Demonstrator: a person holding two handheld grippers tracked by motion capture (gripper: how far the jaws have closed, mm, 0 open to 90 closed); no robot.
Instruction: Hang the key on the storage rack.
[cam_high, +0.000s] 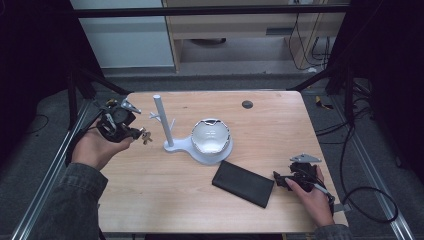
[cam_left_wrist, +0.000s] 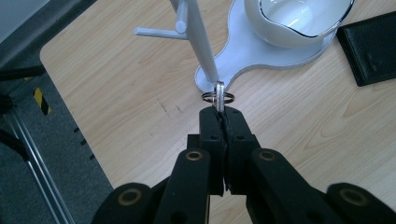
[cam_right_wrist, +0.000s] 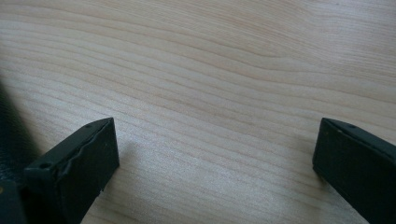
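Over at the left edge of the pale wooden table (cam_high: 150, 190), the left gripper (cam_high: 141, 135) is held clear of the surface, its jaws clamped together on a small metal key ring (cam_left_wrist: 218, 97). The ring stands on edge beyond the jaw tips, pointing toward the white upright post of a plastic stand (cam_high: 164, 121), just beside it. A shiny white bowl (cam_high: 210, 136) sits on the stand's flat base. Next comes a flat black rectangular wallet (cam_high: 243, 183), lying slantwise. At the right, the right gripper (cam_high: 278, 177) rests low on the table near the wallet, jaws spread wide apart.
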